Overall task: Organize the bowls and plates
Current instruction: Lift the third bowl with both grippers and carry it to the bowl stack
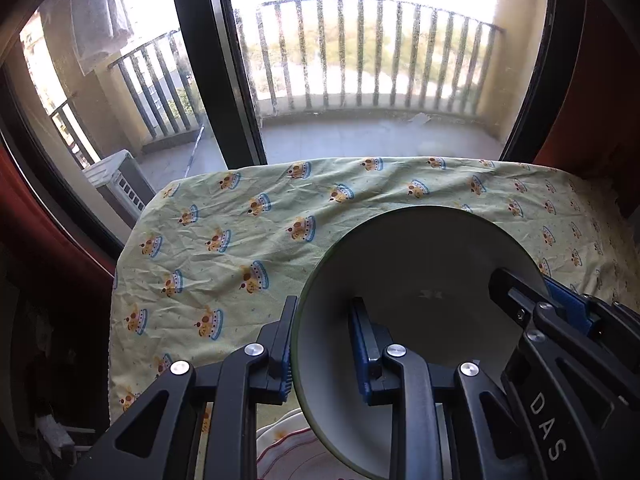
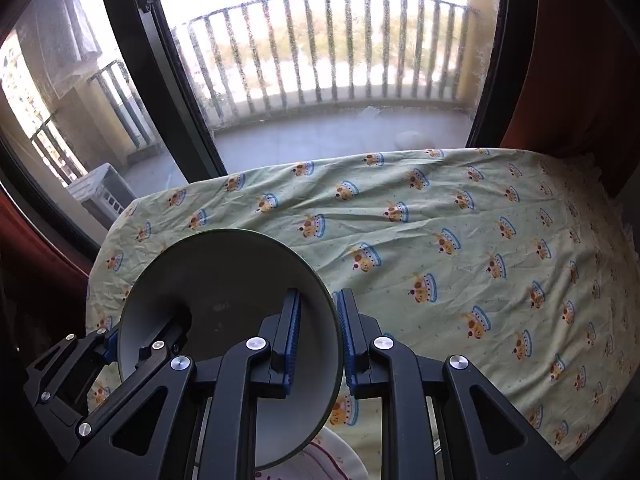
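Note:
A grey-white bowl with a green rim (image 1: 420, 280) is held between both grippers above the table. My left gripper (image 1: 320, 344) is shut on the bowl's left rim, one finger outside and one inside. My right gripper (image 2: 318, 336) is shut on the bowl's (image 2: 224, 280) right rim in the same way. Each gripper shows in the other's view: the right one (image 1: 552, 304) at the bowl's far side, the left one (image 2: 132, 340) at its left. A white plate with a red pattern (image 1: 288, 452) lies under the bowl at the near edge; it also shows in the right wrist view (image 2: 340, 456).
The table (image 2: 460, 240) carries a pale green cloth printed with small cartoon figures. Behind it are a large window with a dark frame (image 1: 216, 64) and a balcony railing. Red curtains hang at both sides.

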`<action>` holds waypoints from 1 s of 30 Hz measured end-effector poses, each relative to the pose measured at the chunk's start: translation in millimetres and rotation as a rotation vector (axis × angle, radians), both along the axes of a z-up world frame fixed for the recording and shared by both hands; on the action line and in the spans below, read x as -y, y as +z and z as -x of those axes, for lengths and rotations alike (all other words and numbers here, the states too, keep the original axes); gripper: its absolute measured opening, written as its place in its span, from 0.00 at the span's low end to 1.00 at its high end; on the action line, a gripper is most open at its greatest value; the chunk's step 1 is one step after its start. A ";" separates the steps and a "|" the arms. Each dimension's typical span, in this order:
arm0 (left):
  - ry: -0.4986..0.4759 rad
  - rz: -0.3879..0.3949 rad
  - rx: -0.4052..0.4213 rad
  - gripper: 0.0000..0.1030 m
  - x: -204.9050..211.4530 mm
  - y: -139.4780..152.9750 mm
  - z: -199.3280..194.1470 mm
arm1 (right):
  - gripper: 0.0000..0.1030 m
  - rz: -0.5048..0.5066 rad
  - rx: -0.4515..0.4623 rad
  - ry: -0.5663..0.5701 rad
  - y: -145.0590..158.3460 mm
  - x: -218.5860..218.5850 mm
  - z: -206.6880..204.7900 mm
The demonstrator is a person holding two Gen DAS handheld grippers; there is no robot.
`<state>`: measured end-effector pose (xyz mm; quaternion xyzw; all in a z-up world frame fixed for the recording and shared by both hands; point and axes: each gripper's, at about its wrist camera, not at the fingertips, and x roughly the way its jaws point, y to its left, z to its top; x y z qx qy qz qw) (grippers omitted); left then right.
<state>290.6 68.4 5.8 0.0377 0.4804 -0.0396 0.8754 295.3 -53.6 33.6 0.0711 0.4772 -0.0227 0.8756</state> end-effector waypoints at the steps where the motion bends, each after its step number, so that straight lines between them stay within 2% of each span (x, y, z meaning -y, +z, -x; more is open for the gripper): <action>1: 0.002 -0.007 0.004 0.22 5.5 1.2 3.6 | 0.22 -0.002 0.000 0.008 0.1 5.0 2.8; 16: 0.063 0.008 0.004 0.22 65.1 5.0 53.4 | 0.22 -0.024 0.010 0.073 1.6 72.4 50.2; 30: 0.054 0.033 -0.019 0.22 109.0 -5.3 105.2 | 0.22 -0.021 -0.014 0.098 -7.7 123.0 101.8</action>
